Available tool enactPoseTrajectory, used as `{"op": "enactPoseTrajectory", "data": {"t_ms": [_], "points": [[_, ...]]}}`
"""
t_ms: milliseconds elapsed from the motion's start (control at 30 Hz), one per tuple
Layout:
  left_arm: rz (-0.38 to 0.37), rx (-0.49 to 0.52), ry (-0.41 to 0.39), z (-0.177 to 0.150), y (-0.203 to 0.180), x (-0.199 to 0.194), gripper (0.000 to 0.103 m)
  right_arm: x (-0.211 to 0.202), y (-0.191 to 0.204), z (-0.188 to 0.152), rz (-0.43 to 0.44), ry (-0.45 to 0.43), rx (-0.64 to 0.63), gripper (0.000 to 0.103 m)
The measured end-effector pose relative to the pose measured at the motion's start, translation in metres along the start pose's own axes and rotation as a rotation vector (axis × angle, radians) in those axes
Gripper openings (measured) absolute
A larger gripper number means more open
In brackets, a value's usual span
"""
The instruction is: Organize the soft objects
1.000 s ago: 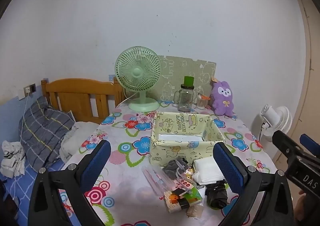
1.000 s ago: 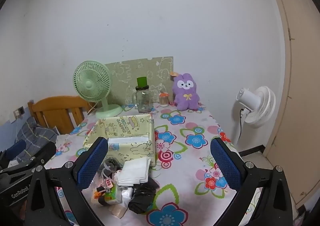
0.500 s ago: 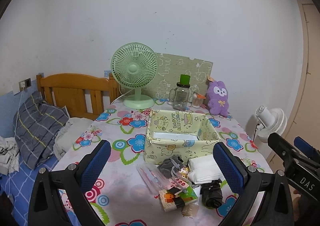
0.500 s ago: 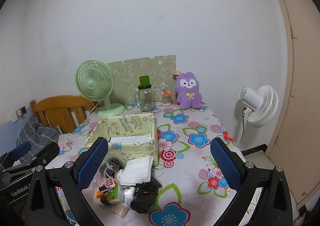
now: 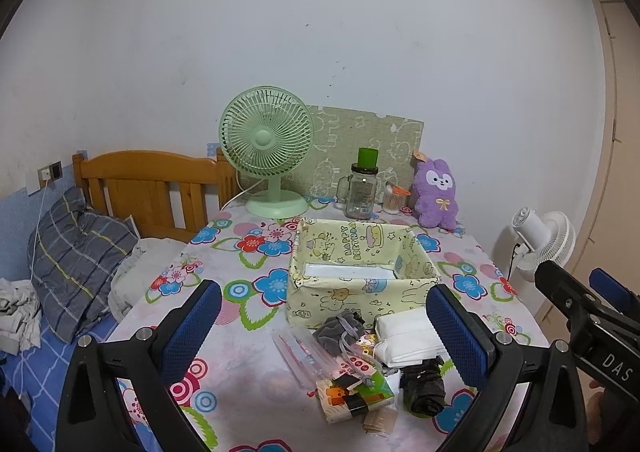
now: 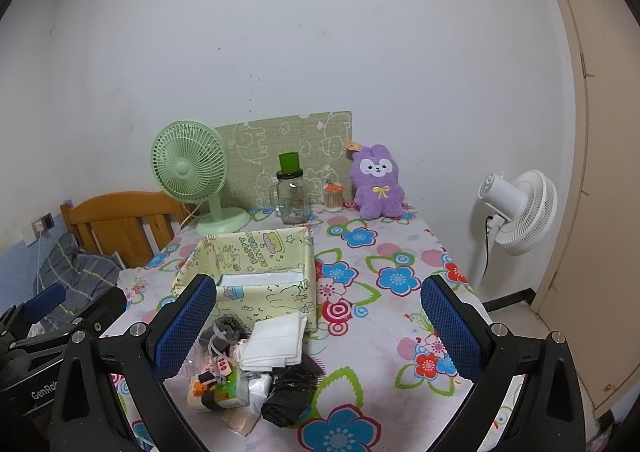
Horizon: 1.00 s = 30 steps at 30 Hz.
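Observation:
A yellow fabric storage box point(image 5: 360, 276) stands mid-table, also in the right wrist view point(image 6: 256, 276). In front of it lies a pile: a folded white cloth point(image 5: 408, 336) point(image 6: 276, 340), a grey drawstring pouch point(image 5: 338, 332) point(image 6: 226, 328), a rolled black bag point(image 5: 424, 388) point(image 6: 288, 392), a clear plastic bag point(image 5: 300, 352) and a small printed packet point(image 5: 352, 392) point(image 6: 212, 392). My left gripper point(image 5: 324, 328) is open and empty above the pile. My right gripper point(image 6: 316, 328) is open and empty, to the pile's right.
At the table's back stand a green fan point(image 5: 268, 164), a glass jar with a green lid point(image 5: 362, 188), a small cup point(image 5: 394, 200) and a purple plush rabbit point(image 5: 436, 192). A bed with a wooden headboard point(image 5: 144, 188) is left; a white floor fan point(image 6: 516, 212) is right.
Both grippers have pulled back and risen slightly, so the table looks farther and lower. Nothing on the table has moved. Both grippers remain open.

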<state>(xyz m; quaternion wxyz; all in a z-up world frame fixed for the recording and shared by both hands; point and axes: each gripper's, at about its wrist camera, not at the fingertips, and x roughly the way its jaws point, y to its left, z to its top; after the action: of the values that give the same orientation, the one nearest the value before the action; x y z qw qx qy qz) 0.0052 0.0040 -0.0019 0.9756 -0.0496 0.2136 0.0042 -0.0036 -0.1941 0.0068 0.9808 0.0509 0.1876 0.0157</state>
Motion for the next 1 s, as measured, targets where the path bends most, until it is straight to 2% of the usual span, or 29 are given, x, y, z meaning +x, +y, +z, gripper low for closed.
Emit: {"op": "enactPoseTrajectory", "data": {"t_ms": [633,1000], "points": [[0.008,0.009,0.000,-0.0016,-0.0022,0.0004,0.103,-0.0023,-0.0009,0.0003,-0.002,-0.010,0.000,0.103],[0.030,0.050,-0.009,-0.0029,-0.0082,0.0023,0.103,-0.0031,-0.0018,-0.0007,-0.005,-0.010,0.002,0.103]]}}
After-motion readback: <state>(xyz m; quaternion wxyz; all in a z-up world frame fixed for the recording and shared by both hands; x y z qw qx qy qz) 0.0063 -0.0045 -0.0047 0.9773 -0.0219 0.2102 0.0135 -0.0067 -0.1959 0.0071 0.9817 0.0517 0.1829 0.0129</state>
